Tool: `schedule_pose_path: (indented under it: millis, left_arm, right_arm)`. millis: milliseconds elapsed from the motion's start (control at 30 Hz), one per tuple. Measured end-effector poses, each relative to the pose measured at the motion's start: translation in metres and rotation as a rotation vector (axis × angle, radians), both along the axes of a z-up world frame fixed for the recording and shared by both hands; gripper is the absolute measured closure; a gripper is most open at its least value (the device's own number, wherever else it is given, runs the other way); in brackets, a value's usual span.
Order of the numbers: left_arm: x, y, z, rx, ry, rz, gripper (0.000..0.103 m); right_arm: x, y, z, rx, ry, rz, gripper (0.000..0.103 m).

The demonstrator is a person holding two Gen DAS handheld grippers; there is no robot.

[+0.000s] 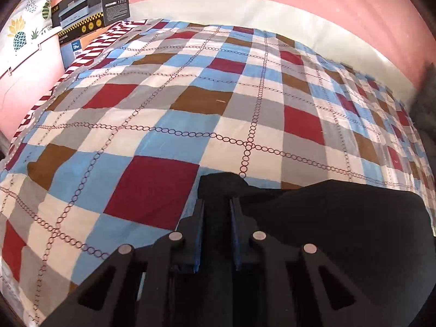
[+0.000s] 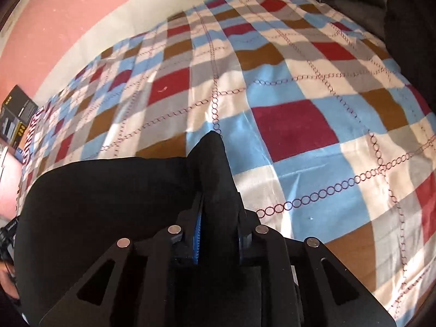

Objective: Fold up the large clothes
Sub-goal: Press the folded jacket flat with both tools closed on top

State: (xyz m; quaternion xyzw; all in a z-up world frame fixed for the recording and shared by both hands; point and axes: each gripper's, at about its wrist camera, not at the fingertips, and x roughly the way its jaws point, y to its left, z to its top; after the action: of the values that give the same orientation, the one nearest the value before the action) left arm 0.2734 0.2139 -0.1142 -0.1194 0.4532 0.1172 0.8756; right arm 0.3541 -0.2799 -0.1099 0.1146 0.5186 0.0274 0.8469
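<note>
A black garment (image 1: 340,218) is held over the checkered bedspread (image 1: 190,95). My left gripper (image 1: 216,201) is shut on one corner of it; the cloth bunches between the fingers and stretches off to the right. In the right wrist view my right gripper (image 2: 218,199) is shut on another corner of the black garment (image 2: 109,196), which spreads to the left. The cloth hides the right fingertips. Both grippers hold the garment taut between them, a little above the bedspread (image 2: 299,125).
Stacked cardboard boxes (image 1: 92,8) stand at the bed's far left corner, also in the right wrist view (image 2: 17,120). A pink wall (image 1: 327,8) runs behind the bed. A pineapple-print cloth (image 1: 24,24) hangs at left. Dark grey bedding (image 2: 351,2) lies at the far right.
</note>
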Motion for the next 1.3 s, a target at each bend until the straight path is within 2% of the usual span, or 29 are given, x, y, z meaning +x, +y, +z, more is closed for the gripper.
schedule_pose_path:
  millis: [67,133,200,300,400,500,567,633,700,767,833,900,967,1033,1167,1300]
  left_arm:
    - [0.004,0.0,-0.01,-0.016,0.022,0.009,0.083]
    - [0.007,-0.003,-0.012,0.005,0.037,0.004,0.083]
    - [0.008,-0.005,-0.012,0.009,0.048,-0.004,0.081]
    - [0.005,0.004,0.003,-0.034,0.069,-0.014,0.078]
    - [-0.016,0.018,0.035,-0.096,0.001,0.02,0.079]
    - [-0.043,0.012,0.072,-0.117,-0.072,0.014,0.08]
    - [-0.068,-0.013,0.096,-0.161,-0.142,-0.05,0.08]
    - [-0.096,-0.057,0.111,-0.167,-0.196,-0.189,0.077]
    - [-0.115,-0.101,0.107,-0.149,-0.218,-0.308,0.072]
    - [-0.115,-0.132,0.083,-0.138,-0.163,-0.38,0.072]
    - [-0.107,-0.143,0.048,-0.141,-0.081,-0.37,0.071]
    - [-0.104,-0.141,0.034,-0.128,-0.126,-0.36,0.071]
    - [-0.097,-0.14,0.027,-0.128,-0.145,-0.35,0.071]
    - [-0.09,-0.148,0.02,-0.076,-0.156,-0.355,0.071]
    - [-0.083,-0.155,0.016,-0.031,-0.14,-0.346,0.071]
    - [-0.089,-0.155,0.032,-0.011,-0.085,-0.352,0.071]
  right_arm:
    - [0.001,-0.001,-0.006,0.003,0.016,-0.004,0.08]
    - [0.003,0.002,-0.009,-0.023,0.028,-0.001,0.077]
    - [0.002,0.004,-0.007,-0.036,0.042,0.004,0.074]
    - [-0.003,-0.001,0.008,-0.027,0.063,-0.005,0.065]
    - [-0.026,-0.004,0.053,-0.033,-0.036,-0.025,0.055]
    - [-0.064,0.013,0.1,-0.044,-0.16,0.033,0.048]
    - [-0.096,0.041,0.118,-0.029,-0.203,0.122,0.048]
    - [-0.12,0.064,0.122,-0.007,-0.212,0.182,0.048]
    - [-0.143,0.09,0.111,-0.022,-0.217,0.237,0.048]
    - [-0.149,0.105,0.087,-0.087,-0.189,0.244,0.048]
    - [-0.148,0.107,0.061,-0.117,-0.199,0.222,0.048]
    - [-0.143,0.099,0.05,-0.094,-0.212,0.183,0.048]
    - [-0.142,0.101,0.047,-0.122,-0.231,0.18,0.048]
    - [-0.139,0.105,0.038,-0.158,-0.251,0.18,0.048]
    - [-0.13,0.112,0.028,-0.202,-0.248,0.159,0.048]
    - [-0.135,0.111,0.049,-0.228,-0.198,0.158,0.048]
